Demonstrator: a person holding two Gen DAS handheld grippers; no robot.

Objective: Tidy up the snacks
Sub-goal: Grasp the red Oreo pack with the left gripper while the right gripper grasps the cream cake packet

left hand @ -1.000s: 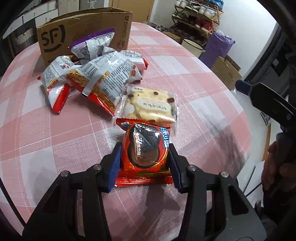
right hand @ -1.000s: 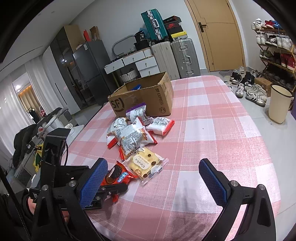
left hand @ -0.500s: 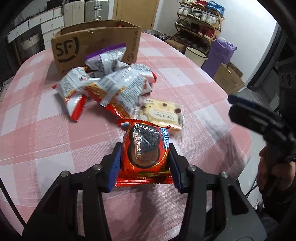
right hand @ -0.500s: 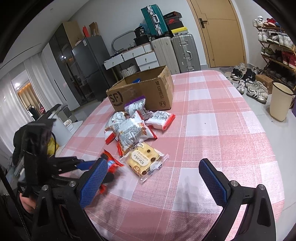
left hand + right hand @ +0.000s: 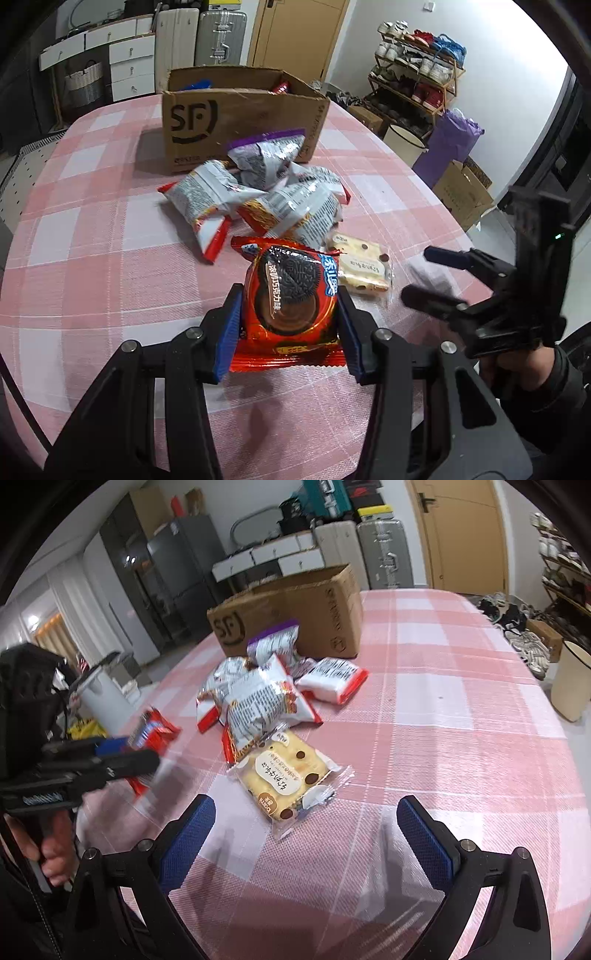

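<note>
The left gripper (image 5: pixel 290 314) is clamped on a red foil packet of chocolate sandwich cookies (image 5: pixel 290 299), its blue-padded fingers (image 5: pixel 231 328) pressed against both side edges, and the packet is lifted clear of the pink-and-white checked tablecloth (image 5: pixel 92 258). In the right wrist view the same packet (image 5: pixel 153 731) sits at about nine o'clock, blurred, off the cloth. The right gripper (image 5: pixel 306 834) has its jaws spread wide with nothing between them; just past its tips, toward twelve o'clock, lies a clear-wrapped pale yellow cake with brown spots (image 5: pixel 286 775), flat on the cloth. Beyond that, still toward twelve, is a heap of silver-and-red crinkly snack bags (image 5: pixel 255 698), topped by a purple-edged silver bag (image 5: pixel 275 642) touching the front of the open brown cardboard box marked SF (image 5: pixel 325 613). In the left wrist view that box (image 5: pixel 236 114) stands at twelve o'clock with wrappers showing inside.
</note>
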